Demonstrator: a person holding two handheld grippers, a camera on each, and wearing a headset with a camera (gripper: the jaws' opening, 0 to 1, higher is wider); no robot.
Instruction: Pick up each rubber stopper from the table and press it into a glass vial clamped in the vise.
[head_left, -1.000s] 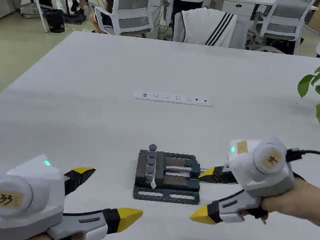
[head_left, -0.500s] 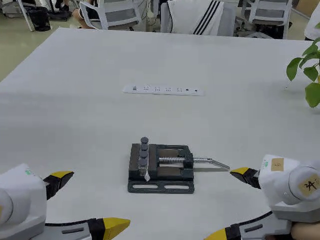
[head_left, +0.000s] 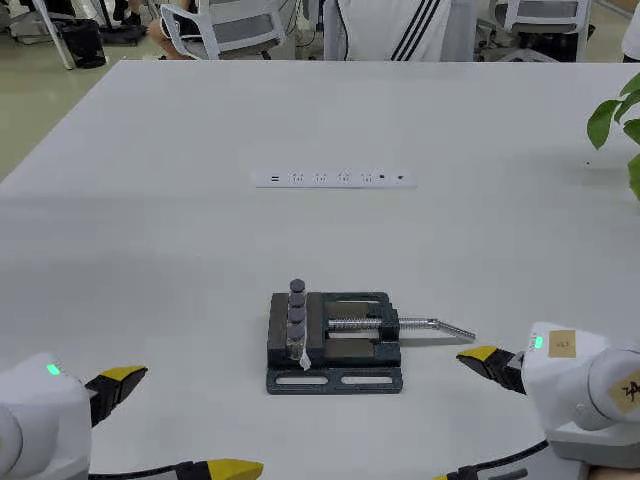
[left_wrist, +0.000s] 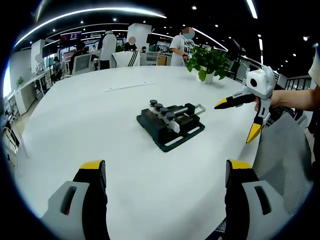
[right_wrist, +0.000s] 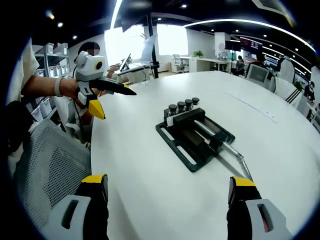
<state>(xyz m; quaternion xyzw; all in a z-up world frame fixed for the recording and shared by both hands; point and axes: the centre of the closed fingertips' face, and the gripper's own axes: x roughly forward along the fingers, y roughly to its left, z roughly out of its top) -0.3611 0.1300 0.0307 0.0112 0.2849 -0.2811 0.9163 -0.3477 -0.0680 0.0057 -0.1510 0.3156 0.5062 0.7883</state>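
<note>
Vise (head_left: 335, 342) on white table (head_left: 200, 150), screw handle (head_left: 445, 327) pointing right in head view. Four glass vials (head_left: 297, 330) clamped in row at its left end, each topped with dark rubber stopper (head_left: 297, 287). Left gripper (head_left: 178, 422) low at near left, jaws spread wide, nothing between. Right gripper (head_left: 458, 415) at near right, just beside handle tip, jaws wide apart, empty. Both well apart from vials. Power strip (head_left: 335, 178) beyond vise.

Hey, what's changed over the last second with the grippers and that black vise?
Both grippers, left gripper and right gripper, drew back from the black metal vise toward the person, jaws open, holding nothing. The vise and its row of four glass vials with dark rubber stoppers stayed put.
</note>
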